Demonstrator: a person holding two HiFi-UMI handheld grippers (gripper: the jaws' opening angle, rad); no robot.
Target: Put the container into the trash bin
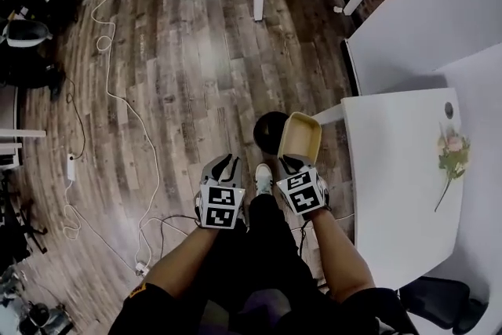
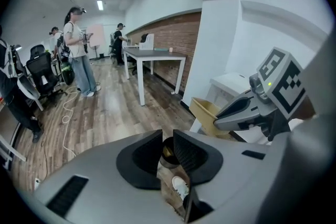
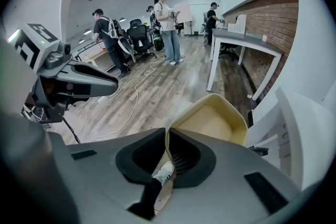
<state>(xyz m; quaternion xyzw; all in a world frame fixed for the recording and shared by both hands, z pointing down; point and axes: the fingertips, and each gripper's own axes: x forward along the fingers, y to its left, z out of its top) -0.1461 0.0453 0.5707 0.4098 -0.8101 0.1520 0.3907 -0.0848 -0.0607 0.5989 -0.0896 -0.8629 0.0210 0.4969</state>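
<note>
The right gripper (image 3: 164, 139) pinches the container (image 3: 212, 120) by its thin near wall only, holding it in the air partly over the trash bin (image 1: 269, 129); the left gripper (image 2: 167, 140) has its jaws a slit apart, empty. A swing could twist that wall free, or an off-centre release could drop it beside the bin.

1 cont. (image 1: 303, 139), 1 bin (image 1: 269, 131), 2 tools (image 1: 228, 164) (image 1: 292, 163)

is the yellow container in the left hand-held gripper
No, the right hand-held gripper pinches the rim of the container, while the left hand-held gripper has nothing between its jaws.
</note>
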